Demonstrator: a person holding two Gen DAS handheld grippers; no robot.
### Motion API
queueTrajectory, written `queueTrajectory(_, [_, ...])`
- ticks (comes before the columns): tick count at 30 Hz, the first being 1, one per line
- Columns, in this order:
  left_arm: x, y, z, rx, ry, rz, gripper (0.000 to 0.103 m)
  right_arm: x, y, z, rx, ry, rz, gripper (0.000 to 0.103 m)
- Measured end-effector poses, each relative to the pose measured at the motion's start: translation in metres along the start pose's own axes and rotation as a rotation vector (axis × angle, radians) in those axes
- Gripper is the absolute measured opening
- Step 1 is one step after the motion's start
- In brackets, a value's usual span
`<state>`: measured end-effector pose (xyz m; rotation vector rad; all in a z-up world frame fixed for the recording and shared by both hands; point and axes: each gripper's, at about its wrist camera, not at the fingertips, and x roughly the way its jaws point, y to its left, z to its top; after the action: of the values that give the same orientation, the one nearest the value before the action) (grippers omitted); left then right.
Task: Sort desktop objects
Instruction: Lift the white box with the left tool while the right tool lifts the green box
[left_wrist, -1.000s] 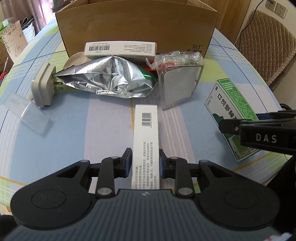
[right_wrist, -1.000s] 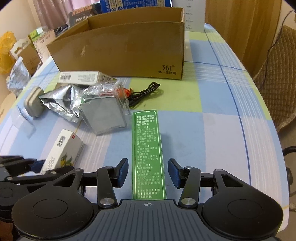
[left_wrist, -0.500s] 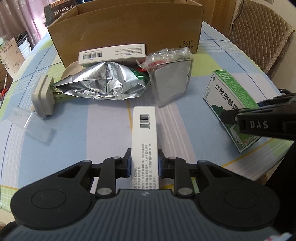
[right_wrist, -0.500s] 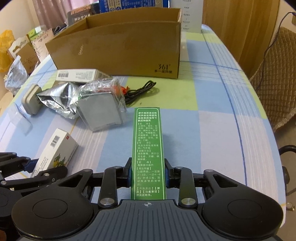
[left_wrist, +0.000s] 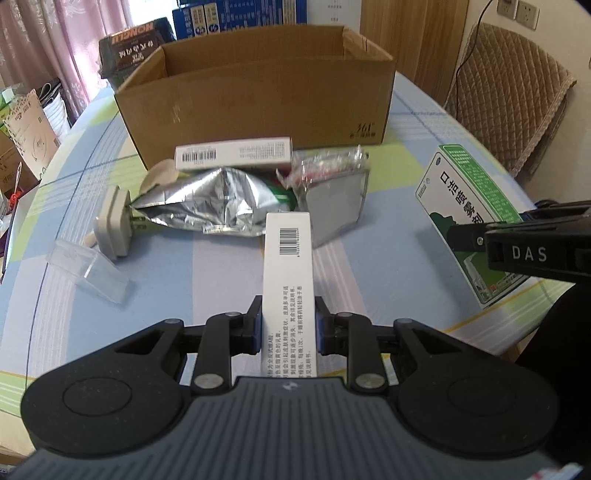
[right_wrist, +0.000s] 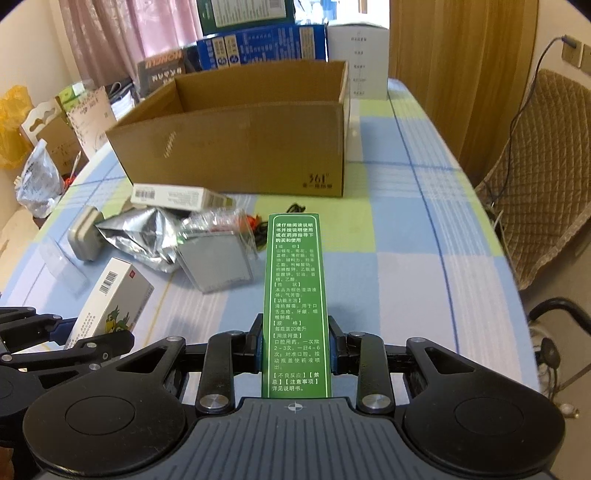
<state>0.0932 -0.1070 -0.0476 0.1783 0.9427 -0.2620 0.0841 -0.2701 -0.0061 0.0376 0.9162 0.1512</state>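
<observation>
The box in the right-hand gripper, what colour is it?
Green with white print on the side facing up; its broad face is white with a green border. The right wrist view shows it best.

A table (right_wrist: 424, 266) with a checked blue, green and white cloth carries everything. At its far side stands an open cardboard box (left_wrist: 258, 107), with more cartons (right_wrist: 258, 44) behind it. Just in front of the box lies a white carton (left_wrist: 232, 153) with a barcode, partly on a crumpled foil bag (left_wrist: 207, 203). Left of the bag lies a grey plug (left_wrist: 110, 225), its prongs against the foil. Near the plug, closer to the table's edge, sits a clear plastic piece (left_wrist: 88, 269). Right of the bag stands a clear packet (left_wrist: 332, 199) with a grey face, and behind it a black cable (right_wrist: 262, 232).
</observation>
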Motion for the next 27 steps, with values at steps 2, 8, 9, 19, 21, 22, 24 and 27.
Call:
queueTrajectory(2, [-0.006, 0.001, 0.003, -0.005, -0.007, -0.007, 0.021, -0.007, 0.003, 0.003, -0.003, -0.008, 0.002, 0.028])
queueTrajectory(8, [-0.023, 0.005, 0.006, -0.015, -0.022, -0.022, 0.021, -0.022, 0.01, 0.008, -0.013, -0.023, 0.008, 0.028])
queueTrajectory(9, [-0.026, 0.006, 0.006, -0.017, -0.026, -0.024, 0.021, -0.024, 0.012, 0.009, -0.014, -0.025, 0.011, 0.028])
queueTrajectory(19, [-0.045, 0.021, 0.014, -0.024, -0.054, -0.017, 0.021, -0.035, 0.022, 0.017, -0.026, -0.041, 0.021, 0.028])
queueTrajectory(21, [-0.048, 0.023, 0.016, -0.026, -0.059, -0.015, 0.021, -0.036, 0.023, 0.02, -0.028, -0.046, 0.02, 0.028])
queueTrajectory(22, [-0.049, 0.025, 0.018, -0.025, -0.063, -0.013, 0.021, -0.037, 0.023, 0.021, -0.029, -0.048, 0.02, 0.028])
queueTrajectory(24, [-0.051, 0.027, 0.021, -0.023, -0.068, -0.011, 0.021, -0.038, 0.023, 0.024, -0.03, -0.052, 0.022, 0.028])
queueTrajectory(27, [-0.053, 0.029, 0.027, -0.019, -0.076, -0.009, 0.021, -0.039, 0.023, 0.029, -0.036, -0.058, 0.022, 0.028])
